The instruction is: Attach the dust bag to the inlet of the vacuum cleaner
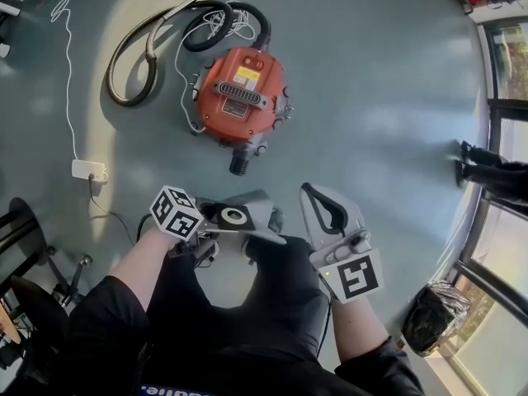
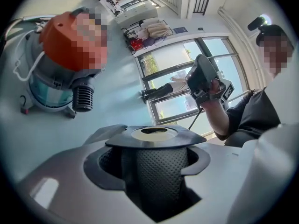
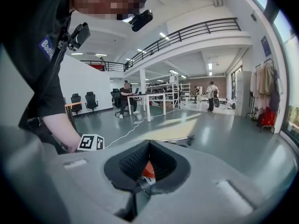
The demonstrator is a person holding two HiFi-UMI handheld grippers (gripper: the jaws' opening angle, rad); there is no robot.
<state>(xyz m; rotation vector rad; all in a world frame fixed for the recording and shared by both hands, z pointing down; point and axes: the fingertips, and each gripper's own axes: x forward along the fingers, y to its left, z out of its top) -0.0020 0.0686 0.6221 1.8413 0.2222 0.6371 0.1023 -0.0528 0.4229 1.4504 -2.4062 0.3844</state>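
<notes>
The dust bag point(image 2: 154, 135) is being pinched between the jaws of the left gripper point(image 1: 223, 221), with its flat collar and round opening being carried across the jaw tips. The jaws of the right gripper point(image 1: 313, 198) are being held pressed together, with nothing gripped between them. The orange vacuum cleaner point(image 1: 239, 97) is being seen standing on the floor point(image 1: 371, 73), well ahead of both pairs of jaws, its ribbed black port point(image 1: 239, 166) turned towards them. Its hose point(image 1: 140, 48) is being seen coiled beyond it, farther from the jaws.
</notes>
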